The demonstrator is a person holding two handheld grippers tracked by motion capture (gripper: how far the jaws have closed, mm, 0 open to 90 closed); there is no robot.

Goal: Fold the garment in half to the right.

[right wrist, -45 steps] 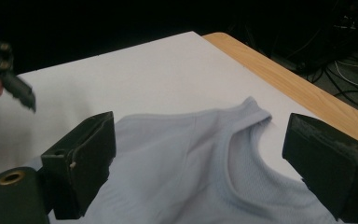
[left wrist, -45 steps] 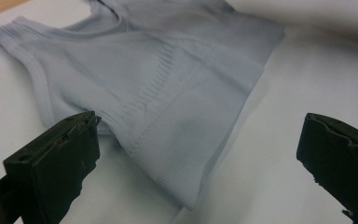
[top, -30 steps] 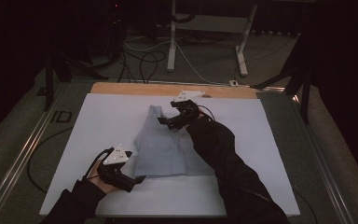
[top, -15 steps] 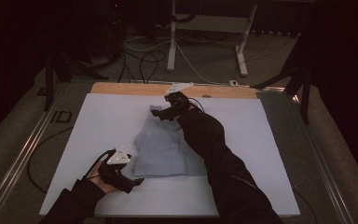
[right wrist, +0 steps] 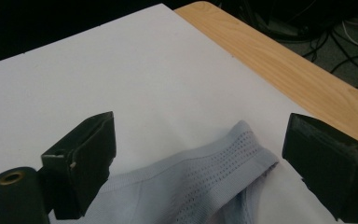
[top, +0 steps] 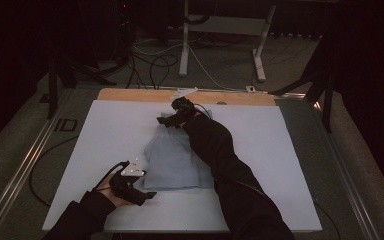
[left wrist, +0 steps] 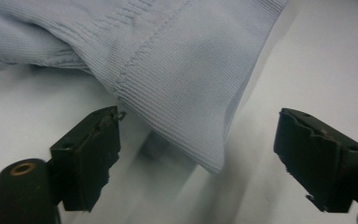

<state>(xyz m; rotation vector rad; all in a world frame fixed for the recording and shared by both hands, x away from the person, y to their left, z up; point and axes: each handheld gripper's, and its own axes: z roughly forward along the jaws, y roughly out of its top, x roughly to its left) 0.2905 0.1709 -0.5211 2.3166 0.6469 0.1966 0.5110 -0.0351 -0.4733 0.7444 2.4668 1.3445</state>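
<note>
A pale blue ribbed knit garment (top: 172, 162) lies flat on the white sheet (top: 280, 150). My left gripper (top: 147, 194) sits at the garment's near left corner. In the left gripper view the hem corner (left wrist: 186, 93) reaches between the jaws of my left gripper (left wrist: 198, 154). These jaws have just been closing, and their pads stand apart from the cloth. My right gripper (top: 162, 121) is at the garment's far end. There the perforated shoulder strap (right wrist: 223, 172) lies between the wide-open jaws of my right gripper (right wrist: 200, 140).
A bare wooden strip of the table (top: 130, 94) runs along the far edge beyond the sheet. Behind it are floor cables (top: 150, 65) and white stand legs (top: 185, 40). A metal rail (top: 25, 165) borders the left side.
My right gripper has slid left along the garment's far end and a little lower, onto the strap. The left hand has stayed at the near corner.
</note>
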